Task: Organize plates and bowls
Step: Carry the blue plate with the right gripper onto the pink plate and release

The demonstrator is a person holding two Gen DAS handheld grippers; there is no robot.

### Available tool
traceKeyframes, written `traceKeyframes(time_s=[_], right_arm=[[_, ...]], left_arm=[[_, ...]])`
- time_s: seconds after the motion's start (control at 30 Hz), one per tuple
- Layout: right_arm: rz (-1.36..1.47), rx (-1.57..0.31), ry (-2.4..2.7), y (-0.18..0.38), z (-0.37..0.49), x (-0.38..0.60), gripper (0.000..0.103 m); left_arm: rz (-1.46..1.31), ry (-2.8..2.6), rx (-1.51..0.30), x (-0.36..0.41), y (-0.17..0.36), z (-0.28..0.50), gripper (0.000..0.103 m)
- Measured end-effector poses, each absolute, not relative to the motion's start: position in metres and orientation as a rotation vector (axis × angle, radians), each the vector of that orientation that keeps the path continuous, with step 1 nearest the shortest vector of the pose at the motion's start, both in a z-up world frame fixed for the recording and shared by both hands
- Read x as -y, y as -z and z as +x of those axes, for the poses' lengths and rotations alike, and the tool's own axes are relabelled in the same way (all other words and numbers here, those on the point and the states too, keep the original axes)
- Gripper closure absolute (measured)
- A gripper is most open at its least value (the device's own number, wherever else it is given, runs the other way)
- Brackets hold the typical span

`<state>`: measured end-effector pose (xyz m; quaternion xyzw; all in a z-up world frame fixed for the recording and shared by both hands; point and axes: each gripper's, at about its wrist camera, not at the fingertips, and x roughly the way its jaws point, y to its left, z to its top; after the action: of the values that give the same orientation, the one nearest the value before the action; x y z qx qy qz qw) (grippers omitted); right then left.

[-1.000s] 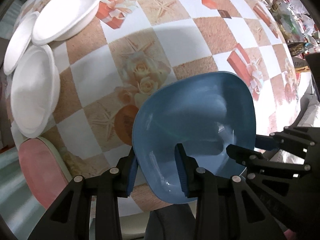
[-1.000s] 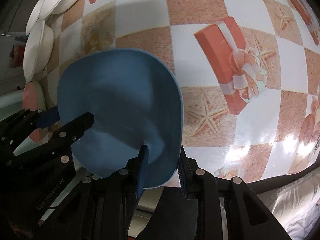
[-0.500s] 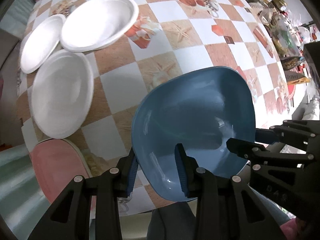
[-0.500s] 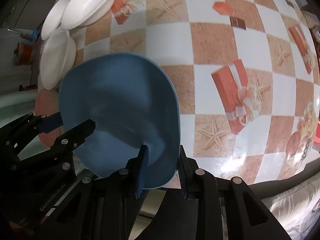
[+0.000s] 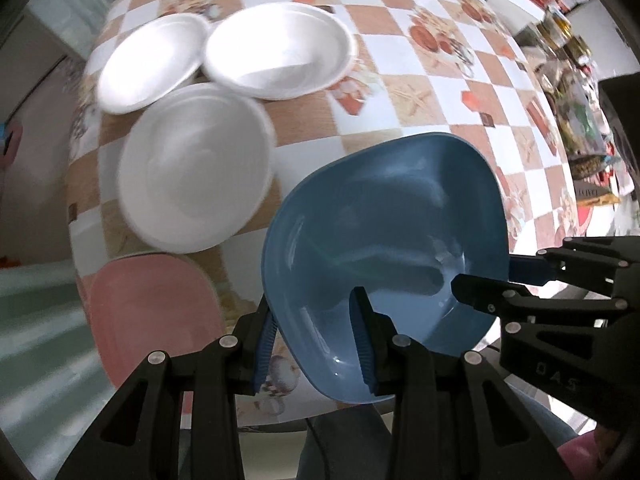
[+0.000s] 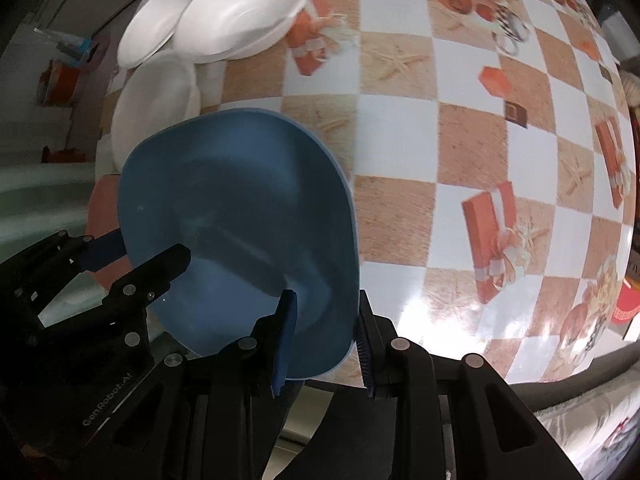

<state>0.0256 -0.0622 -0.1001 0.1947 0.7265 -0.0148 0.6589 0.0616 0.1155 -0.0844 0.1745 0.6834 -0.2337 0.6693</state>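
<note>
A blue bowl [image 5: 384, 240] is held in the air above the table's near edge by both grippers. My left gripper [image 5: 316, 340] is shut on its near-left rim. My right gripper [image 6: 324, 336] is shut on its near-right rim and shows in the left wrist view [image 5: 496, 280] at the right. The bowl also shows in the right wrist view [image 6: 240, 216]. Three white foam dishes lie at the table's left: a near one [image 5: 192, 176], a far-left one [image 5: 148, 64] and a far-right one [image 5: 280, 48].
The table has a checkered cloth [image 5: 420, 64] with gift and starfish prints. A pink chair seat [image 5: 152, 312] stands beside the table's near-left edge. Jars and clutter [image 5: 568, 48] sit at the far right.
Both grippers have lifted the blue bowl up and back from the table. The white dishes now show more fully in both views.
</note>
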Motion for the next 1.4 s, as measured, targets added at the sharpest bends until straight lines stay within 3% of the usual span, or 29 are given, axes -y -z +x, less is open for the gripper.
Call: traceKeyframes(time_s=[0.7, 1.0, 1.1, 1.17, 1.23, 1.27, 1.33, 1.37, 1.4], right_arm=[[0.279, -1.712, -0.261, 0.110, 0.087, -0.076, 0.072], [0.340, -1.781, -0.326, 0.133, 0.095, -0.119, 0.072], [0.371, -1.794, -0.326, 0.142, 0.095, -0.125, 0.072], [0.405, -1.793, -0.319, 0.147, 0.095, -0.124, 0.071], [0.419, -1.788, -0.315, 0.148, 0.093, -0.118, 0.071], [0.418, -1.786, -0.312, 0.148, 0.092, -0.116, 0.071], [0.416, -1.772, -0.298, 0.144, 0.088, -0.106, 0.045], [0.387, -1.756, -0.274, 0.141, 0.085, -0.101, 0.025], [0.377, -1.739, -0.260, 0.139, 0.083, -0.097, 0.017]], left_arm=[[0.319, 0.287, -1.531, -0.233, 0.085, 0.105, 0.064], [0.352, 0.247, -1.527, -0.255, 0.098, 0.114, 0.063], [0.345, 0.242, -1.528, -0.257, 0.102, 0.115, 0.058], [0.337, 0.235, -1.528, -0.259, 0.104, 0.115, 0.049], [0.348, 0.218, -1.521, -0.259, 0.104, 0.114, 0.028], [0.341, 0.207, -1.515, -0.260, 0.102, 0.113, 0.026], [0.290, 0.210, -1.508, -0.264, 0.096, 0.113, 0.023], [0.268, 0.217, -1.507, -0.264, 0.094, 0.113, 0.022], [0.233, 0.231, -1.500, -0.263, 0.090, 0.113, 0.019]])
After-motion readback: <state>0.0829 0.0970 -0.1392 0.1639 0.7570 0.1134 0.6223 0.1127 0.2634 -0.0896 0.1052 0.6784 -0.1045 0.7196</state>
